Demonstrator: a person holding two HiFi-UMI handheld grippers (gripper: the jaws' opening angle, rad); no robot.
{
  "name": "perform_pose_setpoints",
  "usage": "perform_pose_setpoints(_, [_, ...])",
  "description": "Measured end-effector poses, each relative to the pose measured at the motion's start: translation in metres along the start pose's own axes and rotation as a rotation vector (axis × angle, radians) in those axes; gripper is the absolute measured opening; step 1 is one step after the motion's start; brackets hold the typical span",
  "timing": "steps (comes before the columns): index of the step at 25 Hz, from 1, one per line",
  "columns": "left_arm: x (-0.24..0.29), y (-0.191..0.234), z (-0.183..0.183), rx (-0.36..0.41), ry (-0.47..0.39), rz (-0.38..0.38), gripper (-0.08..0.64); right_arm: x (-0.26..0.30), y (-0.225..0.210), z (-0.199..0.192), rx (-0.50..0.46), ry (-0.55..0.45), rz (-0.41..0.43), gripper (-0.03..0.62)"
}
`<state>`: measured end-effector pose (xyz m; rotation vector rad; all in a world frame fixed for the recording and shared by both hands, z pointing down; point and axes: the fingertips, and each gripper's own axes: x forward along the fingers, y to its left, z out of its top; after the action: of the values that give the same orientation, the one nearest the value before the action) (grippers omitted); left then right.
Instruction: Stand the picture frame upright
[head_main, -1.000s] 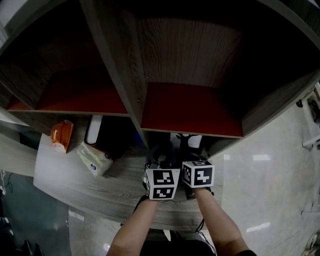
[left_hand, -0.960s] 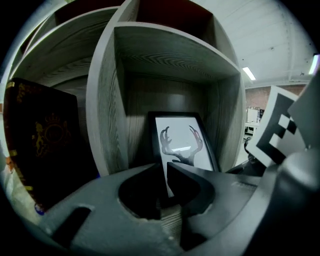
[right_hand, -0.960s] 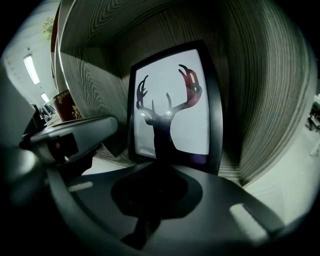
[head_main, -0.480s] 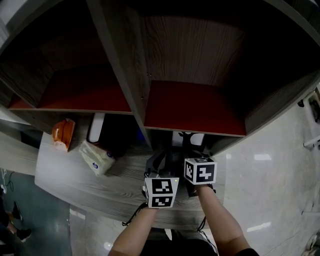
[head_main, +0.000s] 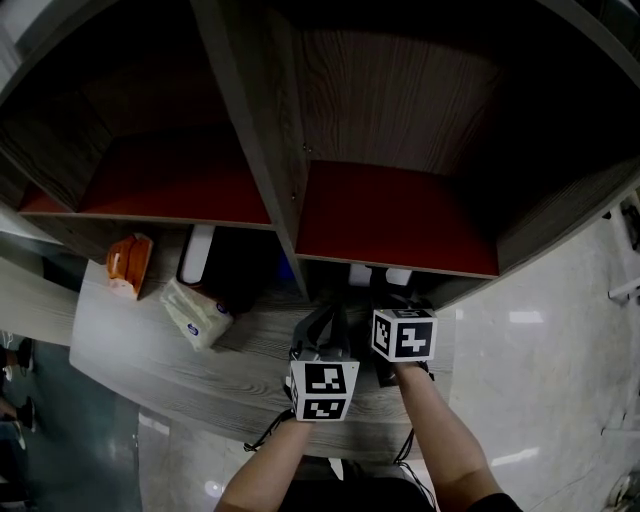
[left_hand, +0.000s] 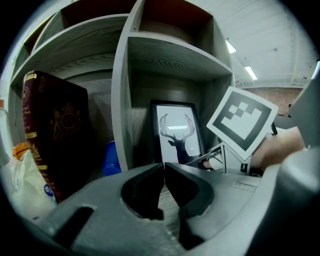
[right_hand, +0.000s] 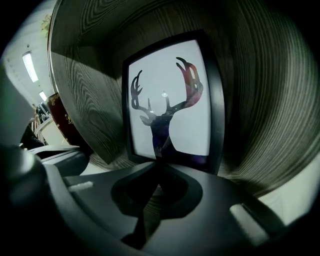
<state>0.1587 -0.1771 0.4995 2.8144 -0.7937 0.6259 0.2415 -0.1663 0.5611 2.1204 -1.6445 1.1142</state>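
The picture frame (right_hand: 170, 105), black-edged with a deer silhouette on white, stands upright on the desk and leans on the back wall of the lower right shelf compartment. It also shows deep in that compartment as the picture frame (left_hand: 177, 132) in the left gripper view. My right gripper (right_hand: 159, 170) is shut and empty, its tips just short of the frame's lower edge. My left gripper (left_hand: 163, 167) sits a little further back on the left. Its jaws have just been closing and now meet with nothing between them. From above, both marker cubes (head_main: 323, 390) sit at the desk's front.
A dark red book (left_hand: 55, 135) stands in the left compartment beside a blue object (left_hand: 111, 157), across the grey divider (left_hand: 122, 100). A tissue pack (head_main: 195, 312) and an orange packet (head_main: 125, 265) lie on the wooden desk (head_main: 150, 360) at left. Red-topped shelves (head_main: 395, 215) overhang above.
My left gripper has drawn back a little from the shelf toward the desk's front edge. The right gripper and the picture frame have stayed put.
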Motion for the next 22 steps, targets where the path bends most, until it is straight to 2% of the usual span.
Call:
perform_pose_setpoints(10, [-0.001, 0.004, -0.005, -0.014, 0.014, 0.009, -0.002, 0.005, -0.004, 0.008, -0.024, -0.01, -0.028, 0.0])
perform_pose_setpoints(22, [-0.005, 0.016, -0.009, -0.041, 0.032, 0.037, -0.003, 0.009, -0.004, 0.014, -0.165, -0.046, -0.074, -0.001])
